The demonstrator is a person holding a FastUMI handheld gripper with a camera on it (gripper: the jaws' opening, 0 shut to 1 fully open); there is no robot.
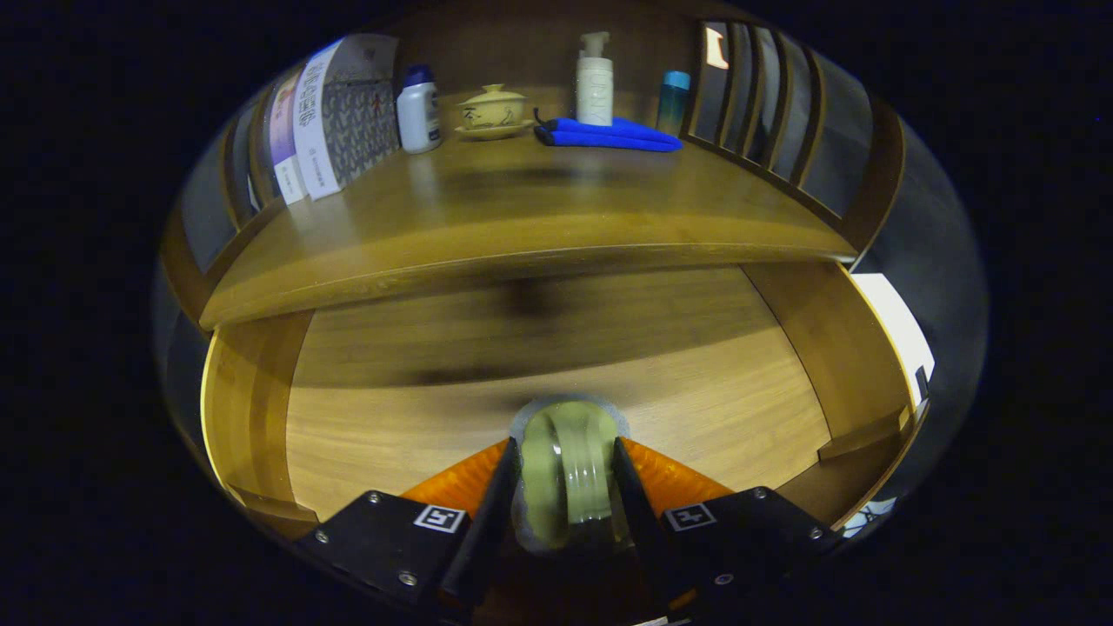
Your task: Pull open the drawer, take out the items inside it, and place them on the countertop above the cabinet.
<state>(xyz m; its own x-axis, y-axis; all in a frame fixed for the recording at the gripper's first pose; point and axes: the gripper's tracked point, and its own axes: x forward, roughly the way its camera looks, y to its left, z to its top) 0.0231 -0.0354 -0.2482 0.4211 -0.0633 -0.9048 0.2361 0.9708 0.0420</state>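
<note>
Drawer pulled open below the bench; your tool pinches a pale green cup above the drawer floor, both fingers pressing its sides.

Drawer floor and walls: smooth wood, satin grain. Tabletop glossy varnished wood, mirrors the things on it. Claw pressed on both sides of a translucent, glassy-looking roll. Far: glossy plastic bottles, glazed ceramic lidded cup, matt blue cloth, left glossy paper books.
</note>
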